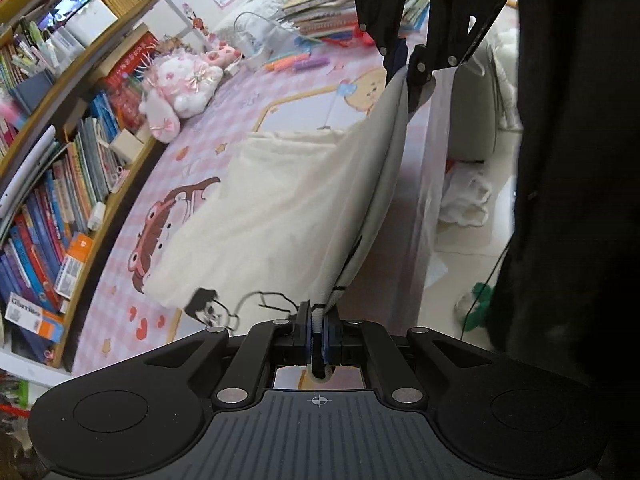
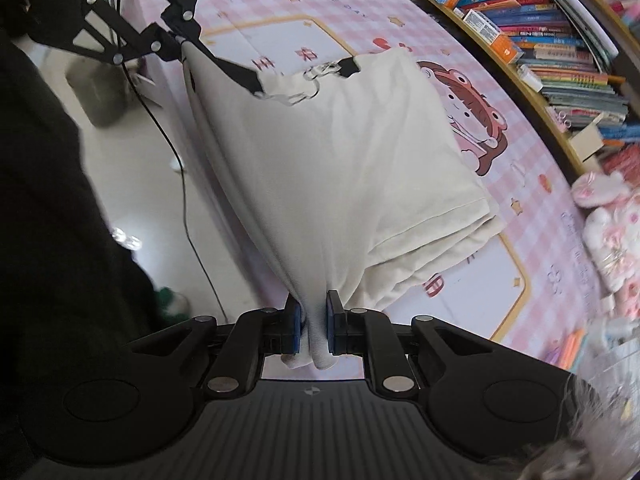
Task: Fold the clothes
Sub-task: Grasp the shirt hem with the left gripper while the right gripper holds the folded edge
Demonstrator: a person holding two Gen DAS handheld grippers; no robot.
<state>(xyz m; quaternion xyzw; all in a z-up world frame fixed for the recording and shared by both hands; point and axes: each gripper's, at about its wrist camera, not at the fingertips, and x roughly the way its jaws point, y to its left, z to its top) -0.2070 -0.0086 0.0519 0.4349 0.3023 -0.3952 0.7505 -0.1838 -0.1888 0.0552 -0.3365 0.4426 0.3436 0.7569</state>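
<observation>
Both grippers pinch the cream T-shirt [image 2: 340, 168] along one edge, left gripper [image 1: 318, 320] and right gripper [image 2: 314, 320] fingers clamped on cloth, lifting it off the pink mat [image 2: 288, 4] to fold over

A cream garment [image 1: 280, 208] is pinched at its edge by the closed jaws of the left gripper [image 1: 318, 332]. Its far corner is clamped by the right gripper [image 1: 412, 76], so that the edge between them is raised above the pink checked desk [image 1: 224, 92].

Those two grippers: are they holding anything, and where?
Yes. Both hold the cream shirt along one edge: left gripper near the printed end, right gripper at the other.
</observation>
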